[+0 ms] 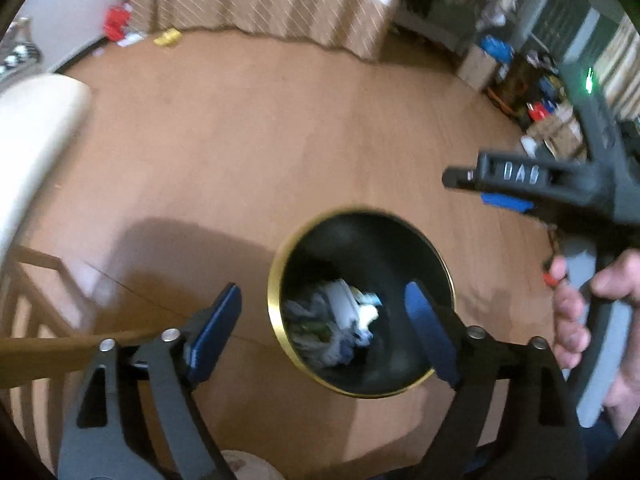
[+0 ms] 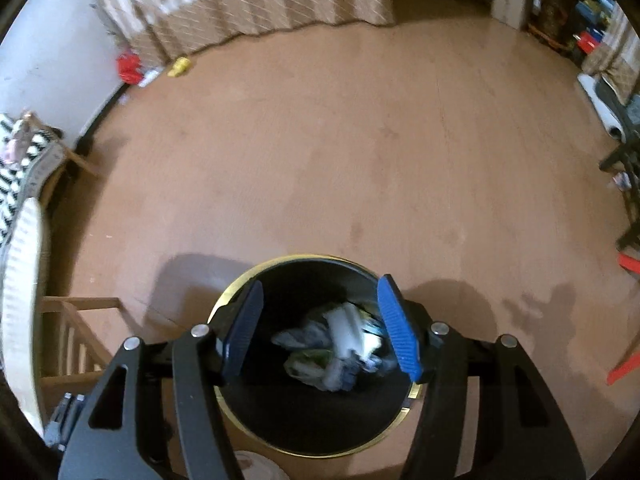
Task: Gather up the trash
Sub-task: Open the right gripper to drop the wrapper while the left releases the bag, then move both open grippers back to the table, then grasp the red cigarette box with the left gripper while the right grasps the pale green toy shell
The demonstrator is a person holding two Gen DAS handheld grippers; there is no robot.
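A round black trash bin with a gold rim (image 1: 276, 280) stands on the wooden floor; it also shows in the right wrist view (image 2: 240, 412). Crumpled white, blue and green trash (image 1: 340, 320) lies at its bottom, also seen in the right wrist view (image 2: 340, 344). My left gripper (image 1: 324, 328) is open and empty above the bin. My right gripper (image 2: 320, 328) is open and empty right over the bin's mouth. The right gripper also appears in the left wrist view (image 1: 520, 184), held by a hand (image 1: 576, 312) to the right of the bin.
A small yellow item (image 2: 179, 66) and a red item (image 2: 129, 67) lie by the far curtain (image 2: 240, 0). A wooden chair frame (image 2: 76, 336) and white cushion (image 1: 36, 136) are at left. Boxes and clutter (image 1: 532, 92) line the right wall.
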